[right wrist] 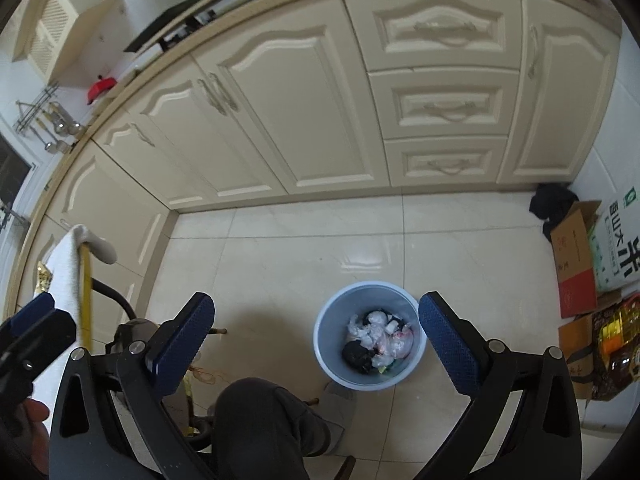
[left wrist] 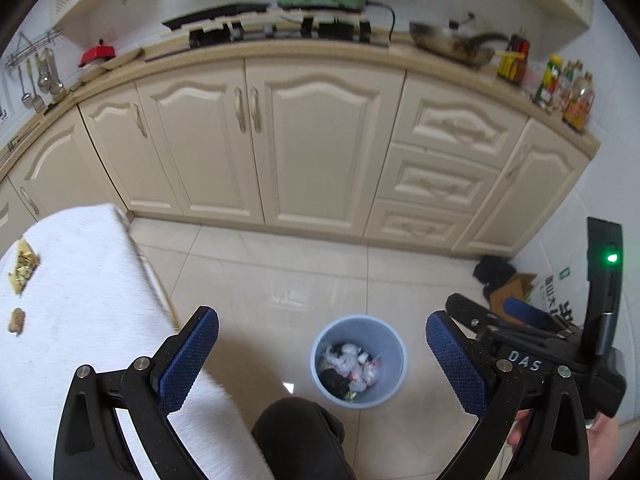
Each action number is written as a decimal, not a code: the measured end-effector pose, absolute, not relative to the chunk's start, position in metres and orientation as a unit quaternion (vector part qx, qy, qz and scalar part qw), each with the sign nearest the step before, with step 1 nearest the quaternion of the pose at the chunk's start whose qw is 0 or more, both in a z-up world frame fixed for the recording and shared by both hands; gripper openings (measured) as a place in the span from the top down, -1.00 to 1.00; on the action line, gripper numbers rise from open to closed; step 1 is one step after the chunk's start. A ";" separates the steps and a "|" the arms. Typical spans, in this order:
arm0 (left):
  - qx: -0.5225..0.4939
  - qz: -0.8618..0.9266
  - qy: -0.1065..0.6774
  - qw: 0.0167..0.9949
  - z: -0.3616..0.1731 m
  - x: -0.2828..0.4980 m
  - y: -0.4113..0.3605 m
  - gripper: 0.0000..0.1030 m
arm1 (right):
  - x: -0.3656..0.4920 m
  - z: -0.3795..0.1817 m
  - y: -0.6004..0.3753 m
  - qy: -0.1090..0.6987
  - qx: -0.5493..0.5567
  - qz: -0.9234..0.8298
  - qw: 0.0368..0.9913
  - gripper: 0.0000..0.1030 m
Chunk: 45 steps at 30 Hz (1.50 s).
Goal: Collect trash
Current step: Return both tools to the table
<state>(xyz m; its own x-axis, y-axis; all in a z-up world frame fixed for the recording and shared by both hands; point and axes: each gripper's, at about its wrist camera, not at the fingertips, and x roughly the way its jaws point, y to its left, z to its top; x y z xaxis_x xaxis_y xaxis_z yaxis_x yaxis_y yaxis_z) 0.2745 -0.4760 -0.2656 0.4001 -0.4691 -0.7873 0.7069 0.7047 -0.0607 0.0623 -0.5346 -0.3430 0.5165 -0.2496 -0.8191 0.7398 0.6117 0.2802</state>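
Trash lay in two places: crumpled white and black scraps (right wrist: 374, 340) sat heaped inside the pale blue bin (right wrist: 328, 344) on the tiled floor, while a yellow wrapper (left wrist: 22, 264) and a small brown scrap (left wrist: 17, 320) remained on the white-clothed table (left wrist: 80, 300). Both the left gripper (left wrist: 322, 356) and the right gripper (right wrist: 316, 340) hung above the bin with jaws spread wide and empty, so a drop looked finished. The next move probably called for a reach to the table's wrapper, past the person's dark-trousered knee (left wrist: 298, 432).

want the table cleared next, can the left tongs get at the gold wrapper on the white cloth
Probably yes: the left tongs stand open and empty, and the gold wrapper lies uncovered on the white cloth off to their left with nothing between.
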 end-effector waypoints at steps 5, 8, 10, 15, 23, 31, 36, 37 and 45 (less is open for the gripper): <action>0.118 -0.360 0.388 0.840 -0.228 0.255 -0.405 -0.99 | 0.075 -0.314 -0.513 0.369 0.298 -0.298 0.828 -1.00; 0.101 -0.356 0.373 0.851 -0.210 0.245 -0.361 -0.99 | 0.086 -0.295 -0.495 0.361 0.280 -0.289 0.841 -1.00; 0.090 -0.351 0.363 0.858 -0.200 0.239 -0.334 -0.99 | 0.095 -0.283 -0.482 0.357 0.268 -0.279 0.850 -1.00; 0.065 -0.327 0.338 0.880 -0.183 0.224 -0.269 -0.99 | 0.121 -0.251 -0.440 0.347 0.230 -0.244 0.876 -1.00; 0.025 -0.262 0.327 0.908 -0.170 0.203 -0.166 -0.99 | 0.166 -0.213 -0.363 0.327 0.178 -0.184 0.910 -1.00; -0.020 -0.194 0.311 0.930 -0.159 0.183 -0.081 -0.99 | 0.206 -0.195 -0.295 0.320 0.134 -0.123 0.930 -1.00; -0.034 -0.165 0.317 0.933 -0.161 0.176 -0.048 -0.99 | 0.224 -0.189 -0.260 0.314 0.107 -0.094 0.939 -1.00; -0.034 -0.163 0.317 0.934 -0.161 0.175 -0.043 -0.99 | 0.229 -0.189 -0.254 0.313 0.102 -0.090 0.940 -1.00; -0.021 -0.146 0.323 0.935 -0.168 0.198 -0.045 -0.99 | 0.255 -0.194 -0.237 0.320 0.087 -0.068 0.941 -1.00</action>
